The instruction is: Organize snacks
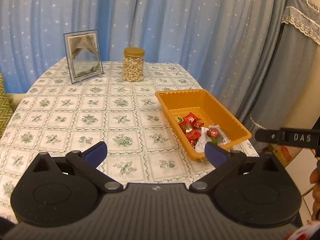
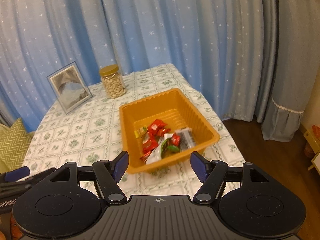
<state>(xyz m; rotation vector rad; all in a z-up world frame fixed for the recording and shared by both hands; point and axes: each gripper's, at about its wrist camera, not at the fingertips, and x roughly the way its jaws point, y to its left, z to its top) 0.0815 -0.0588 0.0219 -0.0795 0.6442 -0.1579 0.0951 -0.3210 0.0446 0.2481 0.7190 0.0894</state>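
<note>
An orange plastic tray (image 1: 226, 108) (image 2: 202, 118) sits near the table's right edge. Inside it lie several wrapped snacks (image 1: 192, 127) (image 2: 158, 136), red, white and green. A clear jar of cashews (image 1: 133, 65) (image 2: 113, 84) with a gold lid stands at the back of the table. My left gripper (image 1: 156, 152) hangs open above the tablecloth, left of the tray, with nothing between its blue pads. My right gripper (image 2: 159, 164) hovers open in front of the tray's near wall, holding nothing.
A framed picture (image 1: 83, 56) (image 2: 69, 86) stands at the back left beside the jar. The floral tablecloth (image 1: 80, 110) (image 2: 80, 130) covers the table. Blue star curtains hang behind. Wooden floor (image 2: 260, 140) lies to the right, a green cushion (image 2: 12, 146) to the left.
</note>
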